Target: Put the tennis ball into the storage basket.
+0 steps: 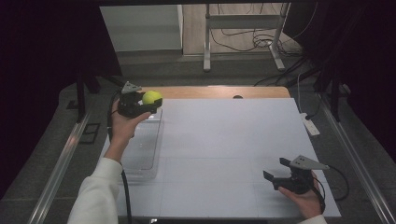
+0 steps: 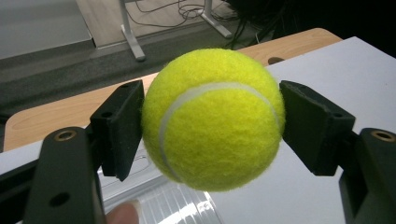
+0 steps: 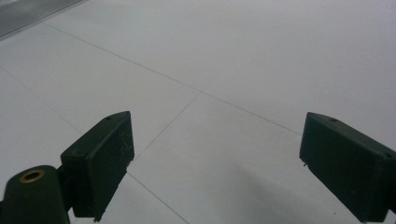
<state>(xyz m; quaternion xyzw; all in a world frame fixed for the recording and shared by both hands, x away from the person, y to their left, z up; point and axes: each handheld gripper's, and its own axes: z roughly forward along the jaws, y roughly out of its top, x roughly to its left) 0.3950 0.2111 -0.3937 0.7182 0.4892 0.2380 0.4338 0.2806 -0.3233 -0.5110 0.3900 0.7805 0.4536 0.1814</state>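
The person's left hand [image 1: 122, 126] is raised over the far left part of the white table [image 1: 224, 149], the forearm in a white sleeve [image 1: 95, 196] reaching forward from the bottom edge of the high view. It holds the left gripper [image 1: 148, 103], whose jaws are clamped on a yellow-green tennis ball [image 1: 152, 97]. In the left gripper view the tennis ball [image 2: 212, 119] sits squarely between the two black jaws, each pad pressed against a side of it, with its white seam curving across the front (a fingertip [image 2: 122, 213] shows at the bottom edge of that view). The ball is held in the air above the far end of a clear plastic container [image 1: 142, 149] that lies along the table's left side; ribbed clear plastic [image 2: 182, 207] shows just below the ball in the left gripper view.

The right hand [image 1: 306, 198] rests low at the near right corner of the table, gripping the right gripper [image 1: 277, 170] with its grey three-cornered plate [image 1: 307, 163] on top and its jaws pointing left and away. Those jaws stand wide apart with nothing between them; the right gripper view shows bare white table [image 3: 224, 70] with thin seam lines beyond them. A black cable [image 1: 125, 196] trails from the left gripper beside the sleeve.
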